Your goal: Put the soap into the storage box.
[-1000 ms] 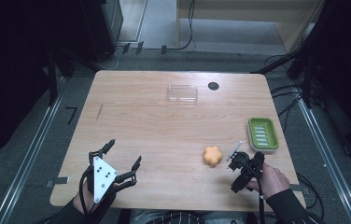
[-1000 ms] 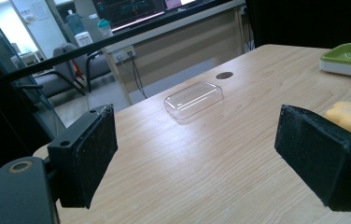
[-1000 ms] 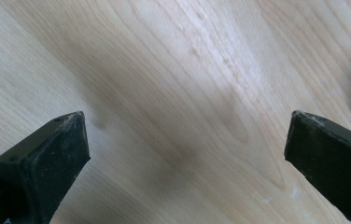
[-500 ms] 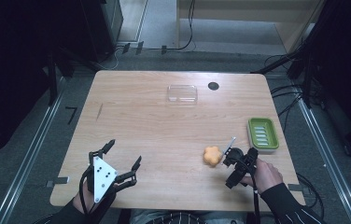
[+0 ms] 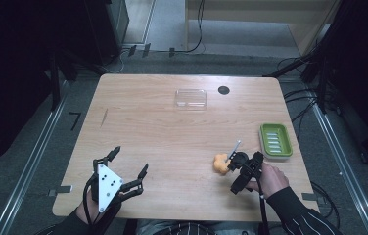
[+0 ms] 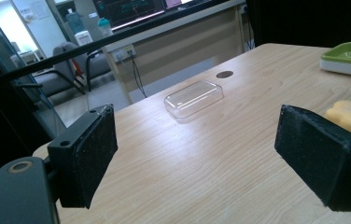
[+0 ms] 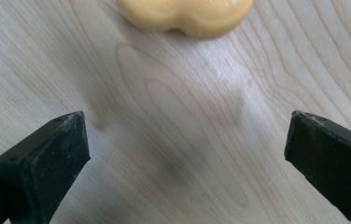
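Light wooden bench (image 5: 148, 137) on grey floor (image 5: 20, 161), flanked by metal rails (image 5: 35, 152). Cables (image 5: 199, 29) trail behind. Beyond: a dim room, grey chairs (image 6: 64, 70), lit monitors (image 6: 131, 9).

lumpy block (image 5: 219, 163) left of ridged tray (image 5: 275, 141), lidless box (image 5: 191, 98) far behind

On the wooden table (image 5: 148, 137) I count one clear plastic lid (image 5: 191, 98) toward twelve o'clock, and one dark round hole (image 5: 223, 90) just beside it at one o'clock. One green soap dish (image 5: 275, 140) sits at three o'clock. One orange lobed soap (image 5: 219, 163) lies toward five o'clock. Two hand-held grippers: the left gripper (image 5: 129, 169) at seven o'clock, the right gripper (image 5: 231, 164) at five.
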`<state>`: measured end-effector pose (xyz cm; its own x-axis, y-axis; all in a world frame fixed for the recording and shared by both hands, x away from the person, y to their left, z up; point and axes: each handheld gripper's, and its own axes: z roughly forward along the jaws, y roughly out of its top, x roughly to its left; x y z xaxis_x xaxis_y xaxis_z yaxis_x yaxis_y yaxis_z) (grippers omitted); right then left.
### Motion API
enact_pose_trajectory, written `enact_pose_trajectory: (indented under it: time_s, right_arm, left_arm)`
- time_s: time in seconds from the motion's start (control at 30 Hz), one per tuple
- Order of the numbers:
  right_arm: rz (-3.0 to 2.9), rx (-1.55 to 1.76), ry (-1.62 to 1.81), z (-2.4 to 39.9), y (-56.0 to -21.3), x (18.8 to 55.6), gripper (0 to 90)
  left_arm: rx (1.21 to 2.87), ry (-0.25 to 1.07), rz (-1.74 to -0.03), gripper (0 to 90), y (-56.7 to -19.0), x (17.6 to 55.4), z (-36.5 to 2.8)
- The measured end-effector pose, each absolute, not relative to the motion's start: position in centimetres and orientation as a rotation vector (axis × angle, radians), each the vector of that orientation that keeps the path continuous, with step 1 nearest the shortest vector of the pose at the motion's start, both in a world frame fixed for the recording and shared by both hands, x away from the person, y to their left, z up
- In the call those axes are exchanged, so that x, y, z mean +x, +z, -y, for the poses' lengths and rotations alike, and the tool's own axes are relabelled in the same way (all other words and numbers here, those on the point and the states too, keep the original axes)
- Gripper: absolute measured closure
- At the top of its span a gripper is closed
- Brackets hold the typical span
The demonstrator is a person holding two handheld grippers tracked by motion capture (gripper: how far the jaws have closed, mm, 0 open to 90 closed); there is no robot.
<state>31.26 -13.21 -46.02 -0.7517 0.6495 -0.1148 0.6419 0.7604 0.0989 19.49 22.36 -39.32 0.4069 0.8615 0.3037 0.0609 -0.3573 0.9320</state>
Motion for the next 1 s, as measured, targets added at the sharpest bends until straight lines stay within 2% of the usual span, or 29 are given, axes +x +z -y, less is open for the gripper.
enact_pose_trajectory:
  time_s: [1.0]
  right_arm:
    - [-2.858, 1.075, 0.142, 10.4, -46.1, 34.2, 0.0]
  left_arm:
    - [1.718, 1.065, -0.811, 13.5, -39.3, 19.5, -22.4]
